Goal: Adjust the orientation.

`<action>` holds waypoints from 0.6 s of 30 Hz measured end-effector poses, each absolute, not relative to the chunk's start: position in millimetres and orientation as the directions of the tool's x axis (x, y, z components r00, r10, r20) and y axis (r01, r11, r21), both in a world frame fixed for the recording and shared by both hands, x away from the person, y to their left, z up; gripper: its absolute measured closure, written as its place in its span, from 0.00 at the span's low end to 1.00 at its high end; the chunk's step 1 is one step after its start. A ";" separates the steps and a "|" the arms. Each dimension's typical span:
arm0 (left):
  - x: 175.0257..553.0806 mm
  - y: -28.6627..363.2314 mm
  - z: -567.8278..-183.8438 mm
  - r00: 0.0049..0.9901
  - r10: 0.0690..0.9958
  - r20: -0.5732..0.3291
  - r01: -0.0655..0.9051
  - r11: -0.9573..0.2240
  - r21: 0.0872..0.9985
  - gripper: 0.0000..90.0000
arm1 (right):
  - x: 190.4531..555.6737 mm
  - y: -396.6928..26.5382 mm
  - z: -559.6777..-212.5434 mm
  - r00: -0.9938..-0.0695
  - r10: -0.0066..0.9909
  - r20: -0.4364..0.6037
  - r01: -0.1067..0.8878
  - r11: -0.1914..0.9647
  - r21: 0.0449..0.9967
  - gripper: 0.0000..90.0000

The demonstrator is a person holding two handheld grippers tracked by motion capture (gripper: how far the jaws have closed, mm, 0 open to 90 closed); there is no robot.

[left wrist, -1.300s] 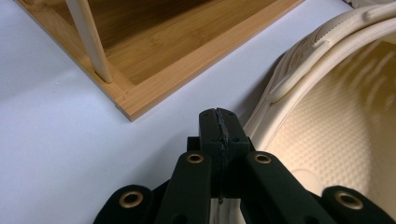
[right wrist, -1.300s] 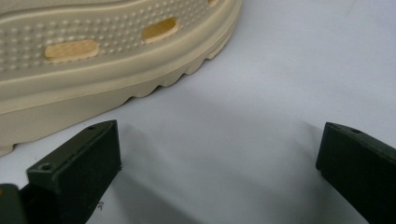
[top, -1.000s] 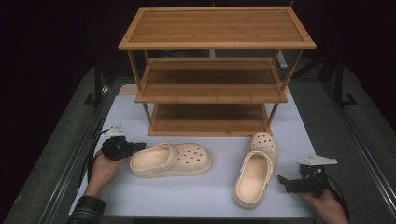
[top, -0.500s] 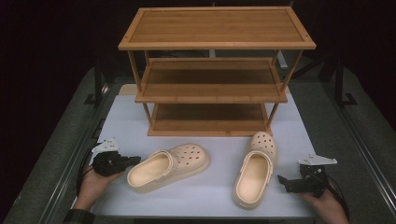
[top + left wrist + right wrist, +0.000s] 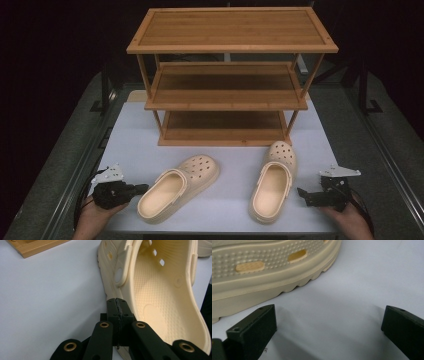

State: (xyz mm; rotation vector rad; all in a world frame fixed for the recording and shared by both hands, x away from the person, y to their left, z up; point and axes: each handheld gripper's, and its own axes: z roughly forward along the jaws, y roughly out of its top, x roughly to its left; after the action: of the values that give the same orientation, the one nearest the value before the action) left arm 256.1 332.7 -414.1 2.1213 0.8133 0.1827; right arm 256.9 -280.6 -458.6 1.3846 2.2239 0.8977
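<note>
Two cream foam clogs lie on the white table in front of a wooden shelf rack (image 5: 227,100). The left clog (image 5: 177,189) lies slantwise, toe toward the rack and heel toward the near edge. My left gripper (image 5: 142,189) is shut with nothing between its jaws. Its tips (image 5: 117,305) lie against the outer side of that clog (image 5: 162,297) near the heel. The right clog (image 5: 272,182) points at the rack. My right gripper (image 5: 301,193) rests just right of it, open (image 5: 329,325) over bare table, with the clog's sole edge (image 5: 262,285) ahead and to its left.
The rack has three slatted shelves; the bottom shelf (image 5: 225,127) sits just behind the clogs' toes. The white tabletop (image 5: 230,200) ends near my hands, and dark metal rails (image 5: 75,170) run along both sides. A hand (image 5: 92,220) holds each gripper at the near edge.
My left gripper has moved toward the near edge. The left clog has turned from lying sideways to slanting, its heel swinging toward me. The right gripper and right clog have kept still.
</note>
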 end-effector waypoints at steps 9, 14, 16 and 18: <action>260.6 320.9 -400.1 0.781 0.611 -0.129 0.448 -0.404 0.797 0.64 | 256.9 -280.6 -458.6 -0.448 0.894 0.021 0.658 0.314 0.684 0.00; 271.9 300.8 -397.5 0.798 0.594 -0.106 0.425 -0.428 0.798 0.58 | 256.9 -280.6 -458.7 -0.448 0.894 0.021 0.657 0.313 0.685 0.00; 277.3 292.5 -398.8 0.802 0.590 -0.096 0.419 -0.440 0.794 0.56 | 256.9 -280.5 -458.7 -0.448 0.894 0.021 0.657 0.313 0.686 0.00; 281.6 285.2 -401.3 0.807 0.584 -0.090 0.415 -0.451 0.790 0.56 | 256.9 -280.6 -458.7 -0.448 0.894 0.021 0.657 0.314 0.686 0.00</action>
State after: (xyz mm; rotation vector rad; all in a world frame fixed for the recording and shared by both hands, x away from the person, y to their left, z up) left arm 281.6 285.2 -401.3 2.1089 0.7347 0.2431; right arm 256.9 -280.6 -458.7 1.3843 2.2227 0.8991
